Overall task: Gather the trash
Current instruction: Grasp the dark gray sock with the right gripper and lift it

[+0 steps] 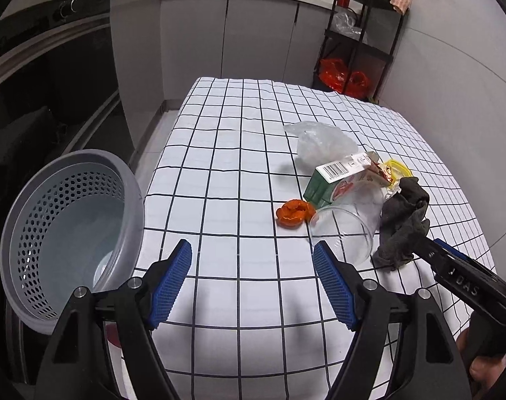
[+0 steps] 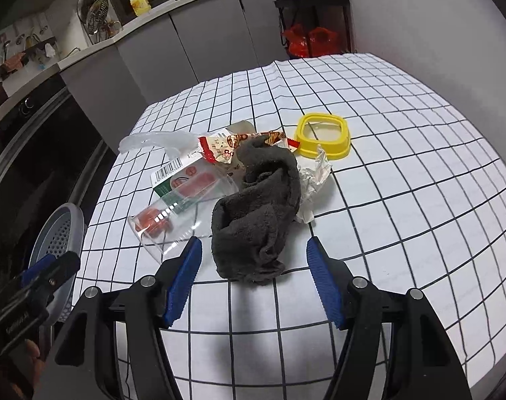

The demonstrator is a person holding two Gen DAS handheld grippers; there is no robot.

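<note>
A: What are the grippers doing?

B: The right gripper (image 2: 254, 278) is spread wide, its blue pads (image 2: 184, 280) empty and above the cloth-covered table (image 2: 403, 173). The dark grey rag (image 2: 258, 213) lies at 12 o'clock, just ahead of the gap; I cannot tell whether a pad touches it. The left gripper (image 1: 253, 280) is equally wide, holding nothing.

A: Anything hidden or unclear?

B: In the left wrist view the right gripper (image 1: 459, 266) enters at 4 o'clock, and its tips vanish behind the rag (image 1: 403, 226). The juice carton (image 2: 182, 176) is partly covered by the clear plastic cup (image 2: 172, 220), and an orange scrap (image 2: 152, 223) shows blurred through the cup wall. The grey perforated basket (image 1: 69, 230) is cut off by the left gripper's arm.

A: Which way do the items run?

B: From the right wrist, the rag's long axis runs from 6 toward 12 o'clock. The cup lies on its side, mouth toward 7 o'clock. The snack wrapper (image 2: 232, 146), clear bag (image 2: 152, 140) and yellow lid frame (image 2: 323, 136) sit beyond, near 12.
</note>
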